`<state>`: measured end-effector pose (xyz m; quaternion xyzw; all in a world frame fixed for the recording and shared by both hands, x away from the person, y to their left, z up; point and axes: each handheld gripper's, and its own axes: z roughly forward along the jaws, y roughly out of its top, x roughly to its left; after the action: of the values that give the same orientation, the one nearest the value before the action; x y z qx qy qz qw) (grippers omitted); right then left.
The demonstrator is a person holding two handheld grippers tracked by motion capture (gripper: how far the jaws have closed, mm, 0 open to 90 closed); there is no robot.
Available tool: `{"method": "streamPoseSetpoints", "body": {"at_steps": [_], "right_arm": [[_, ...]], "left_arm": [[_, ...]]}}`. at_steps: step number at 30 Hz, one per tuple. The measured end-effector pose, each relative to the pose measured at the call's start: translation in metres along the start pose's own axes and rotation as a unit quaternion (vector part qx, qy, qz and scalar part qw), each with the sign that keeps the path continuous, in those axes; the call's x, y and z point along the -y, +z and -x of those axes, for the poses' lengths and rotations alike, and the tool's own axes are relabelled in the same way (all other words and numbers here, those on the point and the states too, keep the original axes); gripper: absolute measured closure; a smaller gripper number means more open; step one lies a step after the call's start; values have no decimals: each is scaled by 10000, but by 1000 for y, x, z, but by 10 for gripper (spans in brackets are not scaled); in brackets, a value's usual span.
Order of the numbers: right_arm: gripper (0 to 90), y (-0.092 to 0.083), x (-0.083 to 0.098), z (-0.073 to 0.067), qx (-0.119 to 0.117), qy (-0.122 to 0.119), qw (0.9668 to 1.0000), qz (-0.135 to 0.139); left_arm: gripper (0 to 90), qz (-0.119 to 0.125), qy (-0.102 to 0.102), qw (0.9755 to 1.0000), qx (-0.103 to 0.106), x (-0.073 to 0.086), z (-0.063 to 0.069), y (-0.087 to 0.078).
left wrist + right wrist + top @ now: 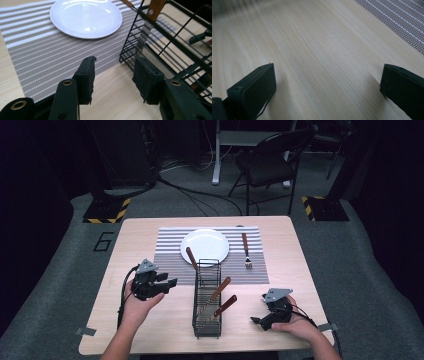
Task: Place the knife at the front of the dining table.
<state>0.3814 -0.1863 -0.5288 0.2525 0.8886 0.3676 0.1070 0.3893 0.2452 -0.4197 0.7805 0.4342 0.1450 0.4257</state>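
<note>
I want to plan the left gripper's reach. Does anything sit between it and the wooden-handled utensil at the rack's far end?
Only the wire rack itself: the left gripper is open, empty, and the utensil stands behind the rack's bars.

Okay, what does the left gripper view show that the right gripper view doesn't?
The left gripper view alone has the round white plate, the black wire cutlery rack and a wooden-handled utensil leaning in that rack, seen past the left gripper, whose jaws stand apart with nothing between them. The right gripper view alone has the right gripper, jaws wide apart over bare wood. Both share the light wooden table and the grey striped placemat, of which the right gripper view catches just a corner.
</note>
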Motion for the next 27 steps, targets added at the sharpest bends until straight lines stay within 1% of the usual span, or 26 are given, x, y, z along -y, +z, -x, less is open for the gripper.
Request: {"method": "streamPoseSetpoints", "body": {"at_steps": [2,3,6,10,14,16,18,24,27], "right_arm": [[0,0,0,0,6,31,10000,-4],[0,0,0,0,1,5,10000,1],[0,0,0,-1,-2,55,10000,-25],[0,0,0,-1,-2,50,10000,-22],[0,0,0,-1,-4,44,10000,-18],[0,0,0,-1,-4,43,10000,-18],[0,0,0,-1,-5,42,10000,-18],[0,0,0,-1,-7,50,10000,-26],[0,0,0,-1,-6,51,10000,-26]], "left_arm": [[522,38,58,10000,32,-5,3,0],[523,47,63,10000,41,-7,4,1],[528,37,118,9999,99,-13,6,3],[528,80,121,9998,149,-19,10,5],[531,99,169,9996,219,-27,13,7],[531,112,167,9996,221,-28,14,8],[529,180,198,9994,206,-31,17,10],[529,177,206,9993,253,-35,19,15],[528,227,167,9990,355,-37,22,18]]}}
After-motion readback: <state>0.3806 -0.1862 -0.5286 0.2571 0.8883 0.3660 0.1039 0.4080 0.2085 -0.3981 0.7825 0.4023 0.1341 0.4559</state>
